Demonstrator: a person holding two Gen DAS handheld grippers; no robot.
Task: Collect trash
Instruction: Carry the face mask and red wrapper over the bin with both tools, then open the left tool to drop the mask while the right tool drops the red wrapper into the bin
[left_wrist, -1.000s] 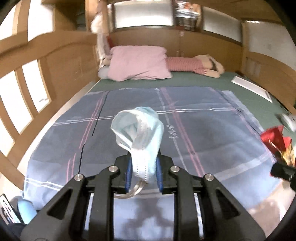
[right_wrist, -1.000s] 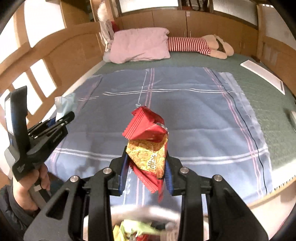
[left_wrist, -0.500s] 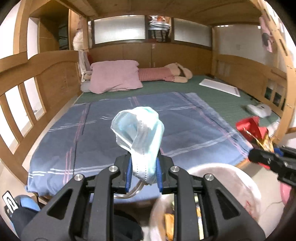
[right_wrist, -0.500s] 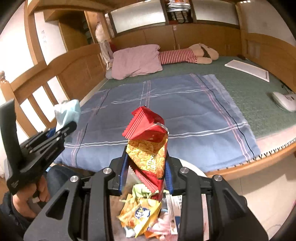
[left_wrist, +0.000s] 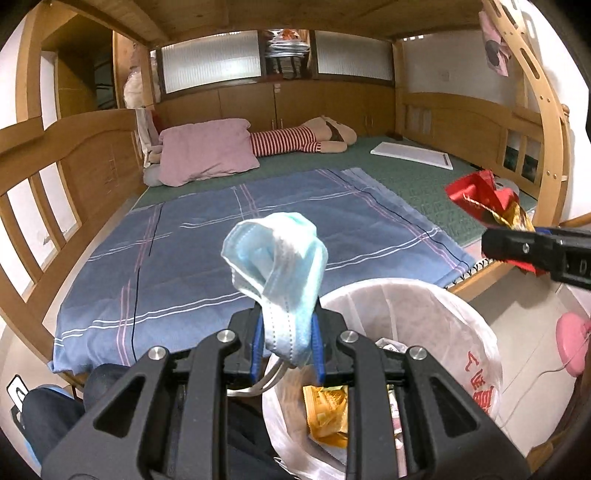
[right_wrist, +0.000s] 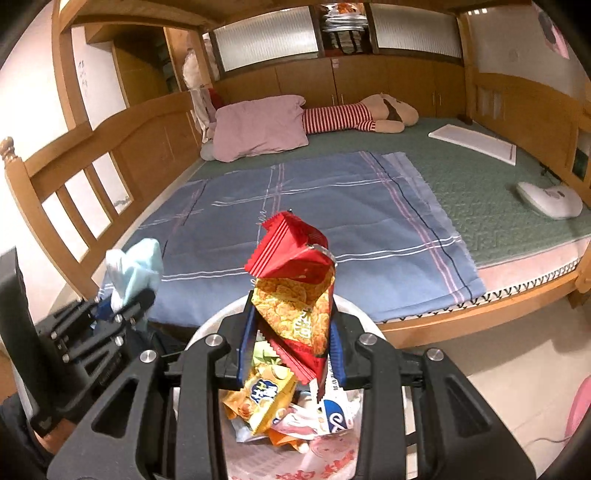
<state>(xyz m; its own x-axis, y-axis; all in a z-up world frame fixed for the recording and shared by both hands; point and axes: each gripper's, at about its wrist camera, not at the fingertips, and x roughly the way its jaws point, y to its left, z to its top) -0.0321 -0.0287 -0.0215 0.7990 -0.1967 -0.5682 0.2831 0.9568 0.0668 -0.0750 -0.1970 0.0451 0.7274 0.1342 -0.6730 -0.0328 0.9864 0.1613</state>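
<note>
My left gripper (left_wrist: 287, 341) is shut on a crumpled light blue face mask (left_wrist: 277, 266), held just above the near rim of a bin lined with a white plastic bag (left_wrist: 476, 332). My right gripper (right_wrist: 291, 350) is shut on a red and yellow snack wrapper (right_wrist: 295, 291), held right over the same bin (right_wrist: 340, 454), which holds several wrappers (right_wrist: 258, 398). The right gripper with its wrapper (left_wrist: 491, 203) shows at the right of the left wrist view. The left gripper with the mask (right_wrist: 133, 269) shows at the left of the right wrist view.
A wooden-framed bed with a blue plaid sheet (left_wrist: 258, 221) lies beyond the bin. A pink pillow (left_wrist: 207, 155), a striped plush toy (right_wrist: 354, 114), a white board (right_wrist: 472, 144) and a white device (right_wrist: 550, 199) lie on it. A pink object (left_wrist: 570, 343) sits on the floor at right.
Both grippers have pulled back from over the bed to the bin at its foot, still holding the mask and the wrapper. The bin has come into view under them.
</note>
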